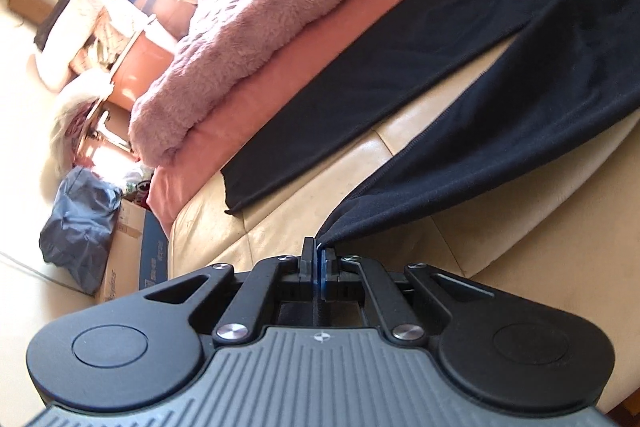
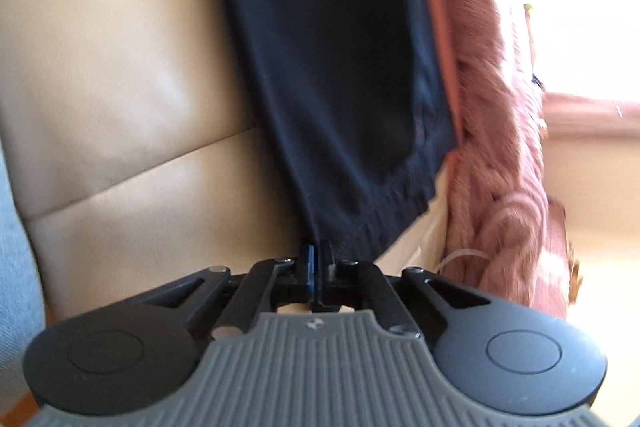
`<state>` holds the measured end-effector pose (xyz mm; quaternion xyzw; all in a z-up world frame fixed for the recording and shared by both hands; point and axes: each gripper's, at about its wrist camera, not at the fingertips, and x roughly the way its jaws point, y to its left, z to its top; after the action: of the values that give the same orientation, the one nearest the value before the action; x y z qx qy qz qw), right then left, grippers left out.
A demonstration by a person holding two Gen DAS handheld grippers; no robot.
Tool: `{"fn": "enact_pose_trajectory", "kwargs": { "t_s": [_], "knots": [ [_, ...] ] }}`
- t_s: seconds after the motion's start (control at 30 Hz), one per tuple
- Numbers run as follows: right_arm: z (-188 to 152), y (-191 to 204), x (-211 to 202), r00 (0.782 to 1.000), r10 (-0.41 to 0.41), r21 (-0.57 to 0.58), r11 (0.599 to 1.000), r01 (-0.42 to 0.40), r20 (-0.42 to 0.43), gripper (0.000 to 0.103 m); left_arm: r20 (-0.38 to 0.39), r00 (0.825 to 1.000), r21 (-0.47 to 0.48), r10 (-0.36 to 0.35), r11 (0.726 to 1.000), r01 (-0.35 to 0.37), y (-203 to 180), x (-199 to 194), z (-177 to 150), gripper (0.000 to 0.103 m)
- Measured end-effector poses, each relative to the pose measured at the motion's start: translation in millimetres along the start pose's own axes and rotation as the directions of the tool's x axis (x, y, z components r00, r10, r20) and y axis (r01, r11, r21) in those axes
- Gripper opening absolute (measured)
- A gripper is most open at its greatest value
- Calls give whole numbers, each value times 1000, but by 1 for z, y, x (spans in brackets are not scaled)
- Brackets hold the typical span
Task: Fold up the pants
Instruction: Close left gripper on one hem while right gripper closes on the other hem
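Dark navy pants (image 1: 460, 75) lie spread on a beige leather sofa (image 1: 304, 203). In the left wrist view one leg lies flat, ending in a hem at the left. My left gripper (image 1: 319, 251) is shut on the hem corner of the other leg, which is pulled taut toward it. In the right wrist view the pants (image 2: 332, 67) run upward from my right gripper (image 2: 319, 250), which is shut on the edge of the elastic waistband. The fabric between both grips is lifted slightly off the cushion.
A fuzzy pink blanket (image 1: 280, 7) on a salmon sheet lies along the far side of the pants, also in the right wrist view (image 2: 496, 131). A cardboard box (image 1: 132, 251), a dark bag (image 1: 80, 227) and clutter stand beyond the sofa's end.
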<state>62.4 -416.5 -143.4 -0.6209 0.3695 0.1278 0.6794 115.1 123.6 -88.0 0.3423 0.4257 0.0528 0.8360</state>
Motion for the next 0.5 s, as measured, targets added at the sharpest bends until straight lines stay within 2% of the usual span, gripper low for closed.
{"fn": "enact_pose_trajectory", "kwargs": {
  "t_s": [0.17, 0.37, 0.5],
  "knots": [
    [-8, -8, -9, 999, -31, 109, 994, 33, -20, 0, 26, 1000, -16, 3, 1000, -2, 1, -14, -6, 1],
    [-20, 3, -26, 999, -25, 103, 994, 28, -30, 0, 70, 998, -21, -1, 1000, 3, 6, -39, -13, 1],
    [-25, -4, -42, 998, -51, 152, 987, 54, -28, 0, 97, 995, -40, 18, 999, -14, 16, -47, -3, 1]
  ]
}}
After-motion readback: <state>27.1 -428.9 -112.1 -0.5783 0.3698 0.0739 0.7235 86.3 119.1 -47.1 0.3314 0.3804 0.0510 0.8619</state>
